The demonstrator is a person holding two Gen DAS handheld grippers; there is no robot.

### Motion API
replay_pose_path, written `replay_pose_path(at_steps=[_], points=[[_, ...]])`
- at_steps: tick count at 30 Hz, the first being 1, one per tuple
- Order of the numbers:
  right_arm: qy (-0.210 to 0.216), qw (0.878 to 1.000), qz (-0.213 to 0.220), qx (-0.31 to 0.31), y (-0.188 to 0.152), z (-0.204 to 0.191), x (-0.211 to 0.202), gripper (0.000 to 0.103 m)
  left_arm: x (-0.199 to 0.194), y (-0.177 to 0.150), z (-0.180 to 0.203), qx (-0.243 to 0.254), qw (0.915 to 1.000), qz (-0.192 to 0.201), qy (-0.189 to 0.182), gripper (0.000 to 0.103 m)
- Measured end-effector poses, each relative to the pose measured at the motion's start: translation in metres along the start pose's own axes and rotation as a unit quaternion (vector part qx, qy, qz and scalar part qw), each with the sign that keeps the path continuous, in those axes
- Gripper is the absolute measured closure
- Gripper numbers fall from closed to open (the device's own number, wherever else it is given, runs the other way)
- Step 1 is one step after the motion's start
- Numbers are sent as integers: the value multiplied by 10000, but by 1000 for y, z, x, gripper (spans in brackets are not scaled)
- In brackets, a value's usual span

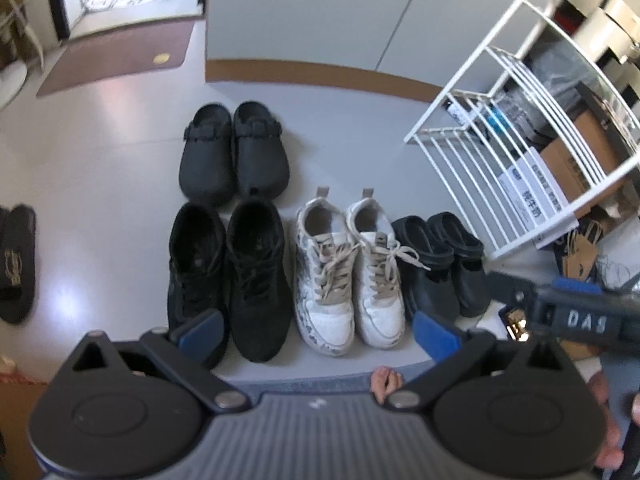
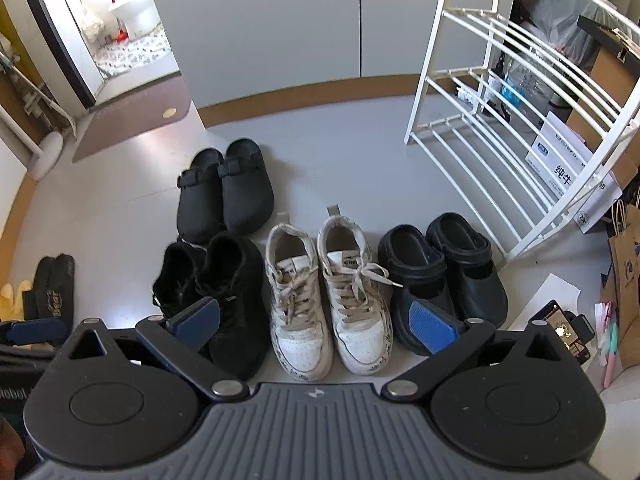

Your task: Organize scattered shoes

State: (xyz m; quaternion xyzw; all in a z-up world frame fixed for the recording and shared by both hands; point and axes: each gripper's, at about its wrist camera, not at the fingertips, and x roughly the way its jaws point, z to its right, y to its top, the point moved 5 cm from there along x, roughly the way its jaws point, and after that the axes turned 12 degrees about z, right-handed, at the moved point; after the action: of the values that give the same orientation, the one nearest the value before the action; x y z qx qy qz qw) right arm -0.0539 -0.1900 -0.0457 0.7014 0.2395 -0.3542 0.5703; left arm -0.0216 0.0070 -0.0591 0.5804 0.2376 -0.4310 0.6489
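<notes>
1. Left tongs: spread wide, holding nothing, above the floor.
2. Right tongs: spread wide, holding nothing.
3. Near row, paired side by side: black sneakers, white sneakers, black clogs.
4. Behind: black buckled clogs.
5. Far right: white rack, tilted.

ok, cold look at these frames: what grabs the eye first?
The white sneakers, alone pale among black pairs, sit mid-row on the grey floor. The white rack stands shoeless at right. Both grippers, left gripper and right gripper, are open, holding nothing.
</notes>
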Motion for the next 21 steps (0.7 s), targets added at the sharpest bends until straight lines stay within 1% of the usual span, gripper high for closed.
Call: replay_pose_path(at_steps=[4, 6, 9, 12, 14, 16, 19, 21], points=[[-65, 9998, -180, -94, -5, 2, 9, 0, 4, 0, 0, 24, 10000, -34, 61, 0], [-90, 9998, -185, -77, -8, 7, 10, 0, 1, 3, 6, 145, 9999, 61, -16, 1], [-177, 9995, -102, -230, -7, 9, 13, 0, -4, 8, 14, 431, 9987, 287, 11, 1], [-200, 9996, -133, -153, -7, 15, 14, 0, -6, 11, 18, 594, 9975, 368, -36, 1], [-101, 9998, -136, -102, -7, 18, 11, 0, -4, 10, 18, 588, 9977, 319, -67, 1], [149, 9998, -110, -70, -8, 18, 5, 0, -1, 9, 17, 590, 9980, 230, -37, 2], [218, 9995, -184, -101, -10, 17, 2, 0, 6, 10, 15, 708, 9974, 14, -124, 2], [238, 9992, -310, -122, -14, 20, -4, 0, 7, 15, 9, 671, 9976, -13, -146, 2]])
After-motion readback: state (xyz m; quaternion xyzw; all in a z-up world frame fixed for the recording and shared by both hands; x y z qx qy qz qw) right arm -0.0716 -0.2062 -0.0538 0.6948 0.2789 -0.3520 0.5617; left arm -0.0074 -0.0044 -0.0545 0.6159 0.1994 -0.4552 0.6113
